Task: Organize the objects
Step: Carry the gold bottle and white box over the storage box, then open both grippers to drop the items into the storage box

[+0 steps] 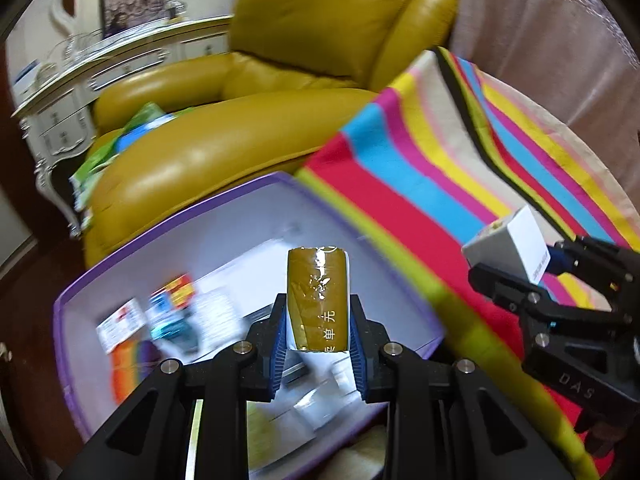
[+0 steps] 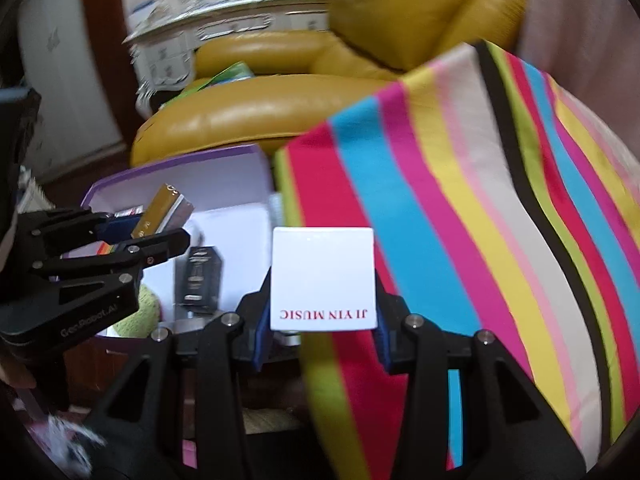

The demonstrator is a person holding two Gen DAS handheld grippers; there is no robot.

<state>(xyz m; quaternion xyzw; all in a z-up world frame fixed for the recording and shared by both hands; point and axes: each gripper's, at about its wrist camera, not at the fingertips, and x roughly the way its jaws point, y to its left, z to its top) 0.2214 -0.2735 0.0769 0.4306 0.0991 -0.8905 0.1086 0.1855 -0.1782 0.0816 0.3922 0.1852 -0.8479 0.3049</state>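
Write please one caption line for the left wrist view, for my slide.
Left tool carries a gold-wrapped box over the purple bin.

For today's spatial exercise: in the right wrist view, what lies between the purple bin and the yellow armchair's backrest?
The armchair's padded armrest lies between the purple bin and the backrest, as the right wrist view shows.

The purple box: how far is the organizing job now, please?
Done: the purple box already holds several small packages. In hand: the left tongs grip a brown-wrapped box above the purple box; the right tongs grip a white box at the striped cloth. Left: both held boxes are not yet set down.
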